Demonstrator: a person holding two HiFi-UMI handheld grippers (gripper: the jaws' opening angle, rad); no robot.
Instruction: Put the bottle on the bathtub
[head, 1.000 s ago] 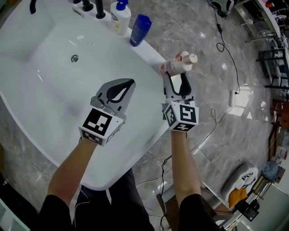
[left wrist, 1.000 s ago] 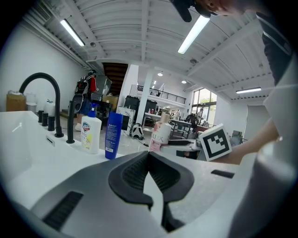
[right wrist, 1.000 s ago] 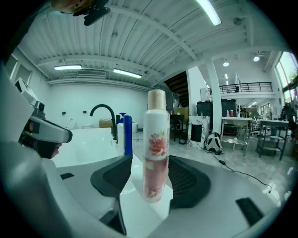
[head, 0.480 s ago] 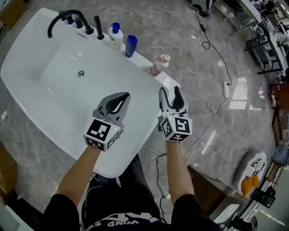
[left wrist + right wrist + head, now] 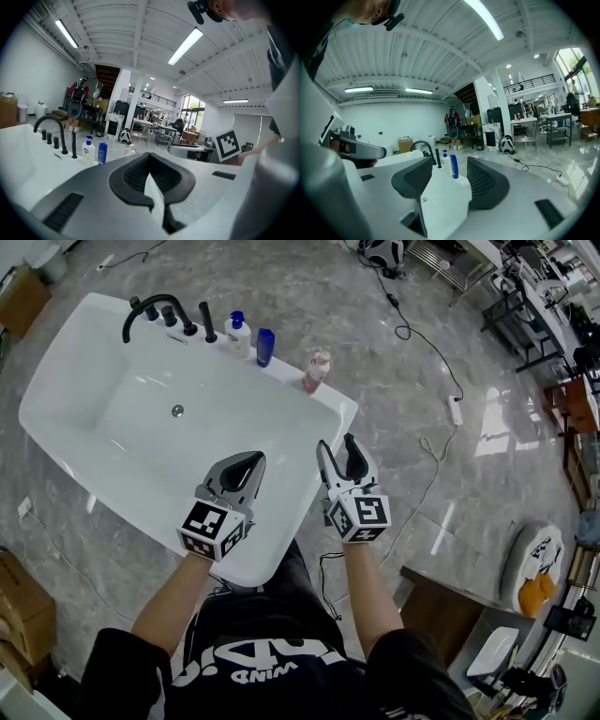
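The pink bottle [image 5: 316, 371] is standing upright on the bathtub [image 5: 339, 412] rim near a blue bottle [image 5: 265, 346], well apart from the right gripper [image 5: 338, 448], hovering spread and empty, and the left gripper [image 5: 246, 465], clenched on nothing (any nudge on that narrow ledge risks toppling it).

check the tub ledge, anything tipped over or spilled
Nothing stands out. The white pump bottle, blue bottle and pink bottle all stand upright in a row on the bathtub rim, apart from each other, with no spill visible.

Black faucet [image 5: 171, 313], blue bottle [image 5: 265, 347], cable [image 5: 405, 332] on marble floor [image 5: 422, 292]
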